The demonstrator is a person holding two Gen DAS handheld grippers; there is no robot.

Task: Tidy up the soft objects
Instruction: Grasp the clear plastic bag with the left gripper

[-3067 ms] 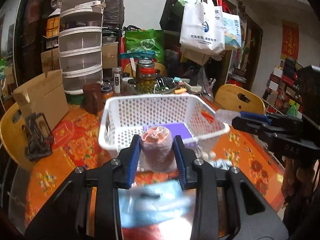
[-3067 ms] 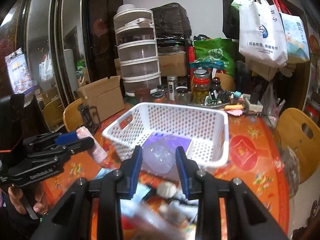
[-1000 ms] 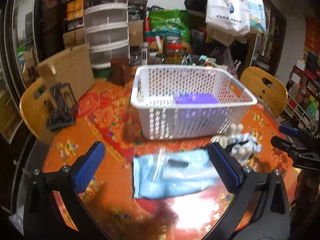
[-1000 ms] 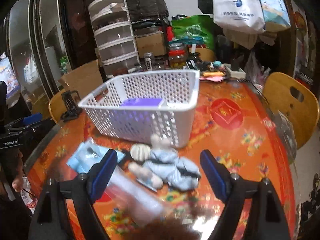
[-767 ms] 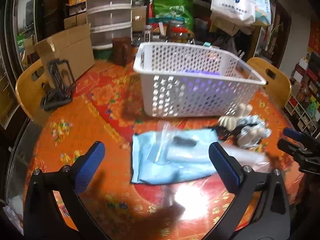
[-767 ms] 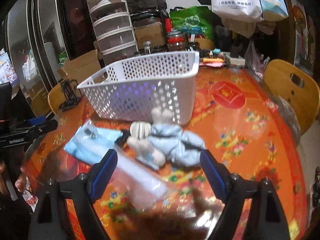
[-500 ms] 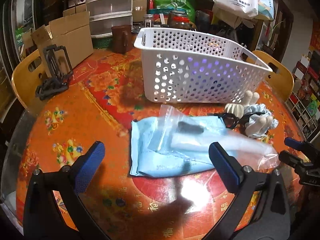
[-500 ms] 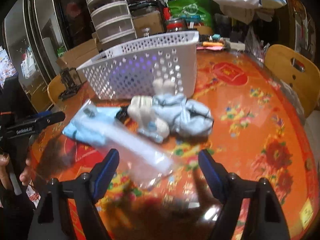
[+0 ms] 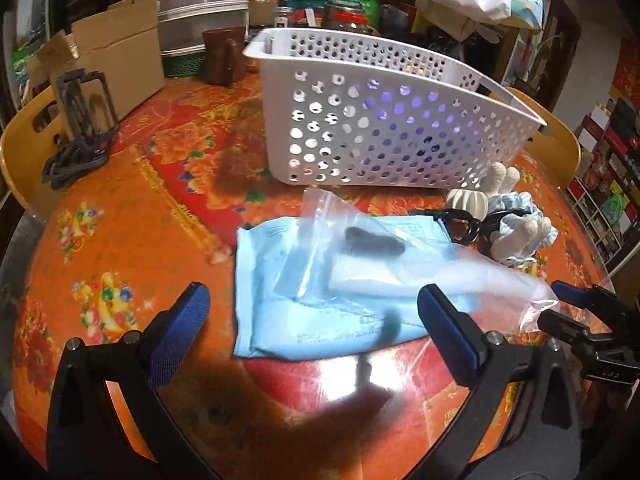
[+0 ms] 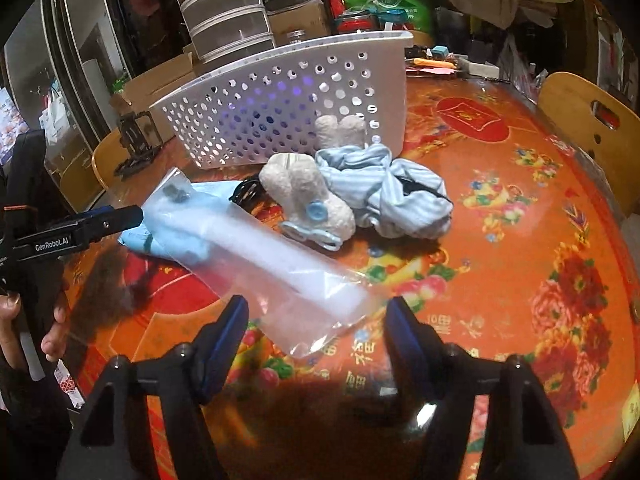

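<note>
The clear plastic zip bag (image 10: 256,256) lies on the orange floral tablecloth (image 10: 520,216) atop a pale blue flat packet (image 9: 320,304), at six o'clock from the white perforated basket (image 9: 384,120), now nearer as both grippers have sunk, the left gripper (image 9: 312,316) spread wide, the right gripper (image 10: 316,320) narrowing yet open around its corner, readying the next pickup.

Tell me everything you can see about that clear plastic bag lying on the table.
The clear plastic bag is a long, see-through zip pouch lying flat and slantwise on the orange flowered table. Something white and flat shows inside, plus a small dark item near its zip end. That end rests on a light blue packet; the crinkled other end lies between the open fingers of the right gripper, which have just been closing but do not press on it.
</note>
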